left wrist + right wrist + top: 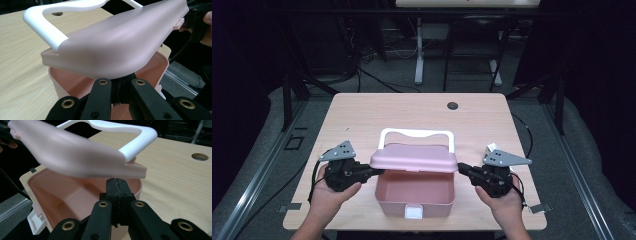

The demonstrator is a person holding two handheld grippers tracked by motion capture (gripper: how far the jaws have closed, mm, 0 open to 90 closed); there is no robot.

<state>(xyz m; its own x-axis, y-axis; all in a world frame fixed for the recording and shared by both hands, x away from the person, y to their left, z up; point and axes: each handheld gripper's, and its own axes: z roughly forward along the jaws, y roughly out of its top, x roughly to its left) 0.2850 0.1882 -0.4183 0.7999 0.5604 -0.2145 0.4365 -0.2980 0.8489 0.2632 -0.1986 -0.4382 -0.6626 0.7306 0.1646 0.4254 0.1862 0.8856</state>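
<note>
Pink plastic makes up the box (414, 192), which sits near the front edge of the wooden table (362, 115) with its long axis running side to side and its open mouth facing up. Its lid (413, 158) hangs above the rear half of the box, long axis parallel to the box's, tilted so the front edge rides higher than the back, where the white handle (416, 134) arches behind it. A white latch (414, 212) shows on the box's front wall. The person's hands come in on either side of the box, palms cupped under the tools, each gripper pointing level and inward toward the lid. The left gripper (379, 171) meets the lid's left end, and in the left gripper view its jaws are together under the lid's rim, the tips hidden by the lid; whether they pinch the rim I cannot tell. The right gripper (460, 167) meets the lid's right end; in the right gripper view its jaws are pressed together with nothing between them, tips just beneath the lid's edge.
</note>
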